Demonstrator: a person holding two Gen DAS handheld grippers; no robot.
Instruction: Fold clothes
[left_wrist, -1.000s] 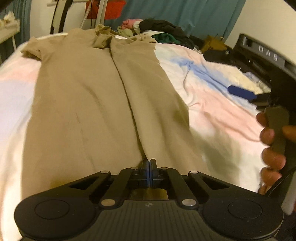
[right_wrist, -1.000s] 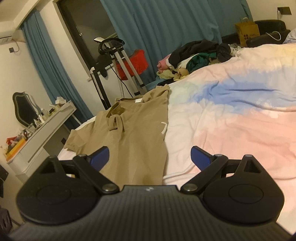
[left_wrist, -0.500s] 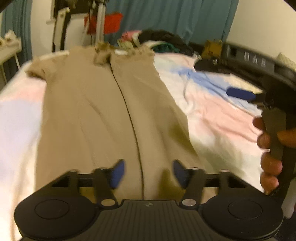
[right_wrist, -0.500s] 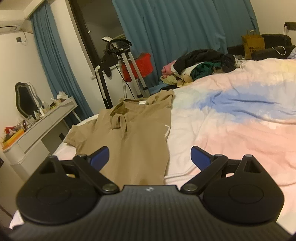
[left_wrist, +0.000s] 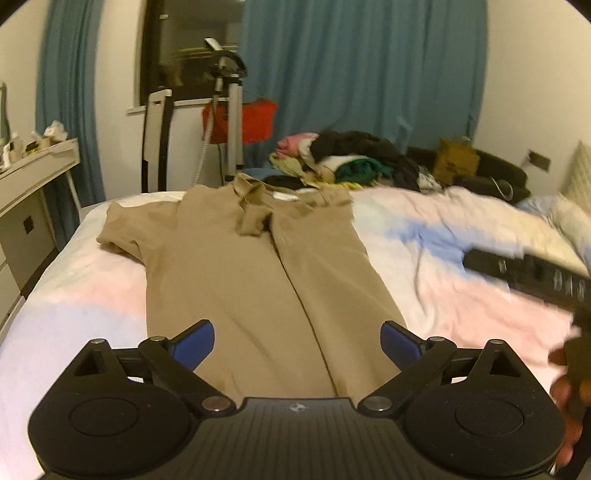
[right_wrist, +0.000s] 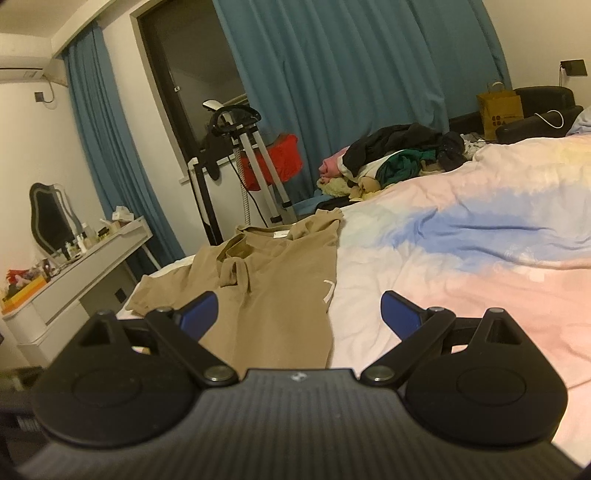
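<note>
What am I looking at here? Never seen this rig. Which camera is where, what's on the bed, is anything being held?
No robot arm: a person holds a two-finger gripper in each hand, and a fisheye camera on each looks forward along its fingers.

In the left wrist view, the left gripper has blue pads. Its jaws have just been opening; nothing is between them. Beyond it, a tan shirt lies flat on the bed, one side folded in towards the middle. At the right edge is the person's right hand on the other tool.

In the right wrist view, the right gripper is also open and empty, seeing the same shirt from the side.

An unsorted clothes pile waits at the bed's far edge.
</note>
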